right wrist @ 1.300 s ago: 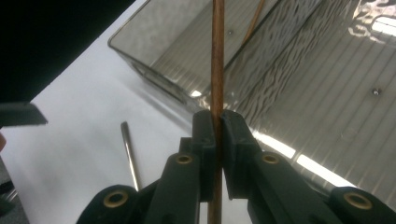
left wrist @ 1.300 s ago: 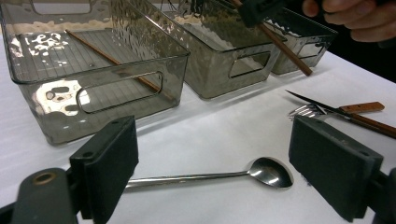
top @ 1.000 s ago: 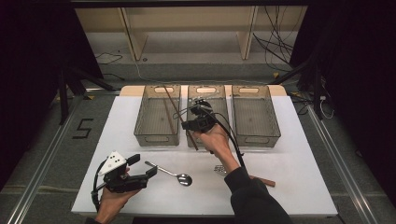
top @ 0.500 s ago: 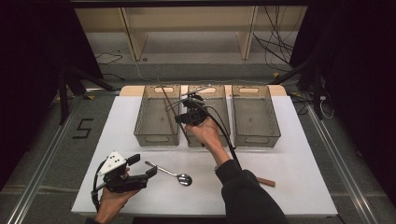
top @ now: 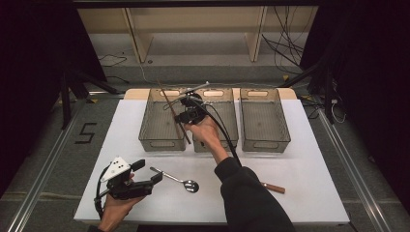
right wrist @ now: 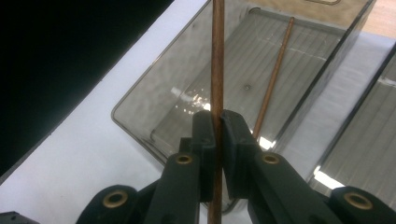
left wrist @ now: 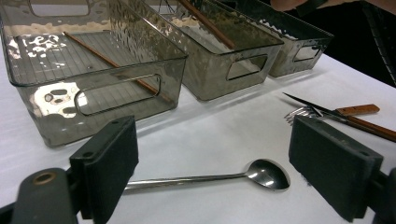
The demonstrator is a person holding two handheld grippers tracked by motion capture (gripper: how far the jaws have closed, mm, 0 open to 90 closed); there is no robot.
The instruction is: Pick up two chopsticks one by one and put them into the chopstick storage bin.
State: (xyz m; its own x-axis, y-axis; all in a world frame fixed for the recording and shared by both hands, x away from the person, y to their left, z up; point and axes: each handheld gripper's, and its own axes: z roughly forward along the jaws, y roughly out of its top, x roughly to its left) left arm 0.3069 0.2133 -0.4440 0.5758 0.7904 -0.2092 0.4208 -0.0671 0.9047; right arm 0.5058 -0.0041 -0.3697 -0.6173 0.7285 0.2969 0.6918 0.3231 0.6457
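Your right gripper [right wrist: 217, 135] pinches a chopstick [right wrist: 217, 56] above the left bin [top: 150, 137], left gripper [left wrist: 215, 172] spread wide; floor marking reads "5" [top: 85, 133].

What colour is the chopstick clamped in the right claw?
Reddish brown, like dark wood. The chopstick shows best in the right gripper view, pinched in the right claw.

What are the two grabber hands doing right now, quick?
Left gripper: open, holding nothing, with the spoon lying on the table between its jaws.
Right gripper: shut on a wooden chopstick, above the left bin.
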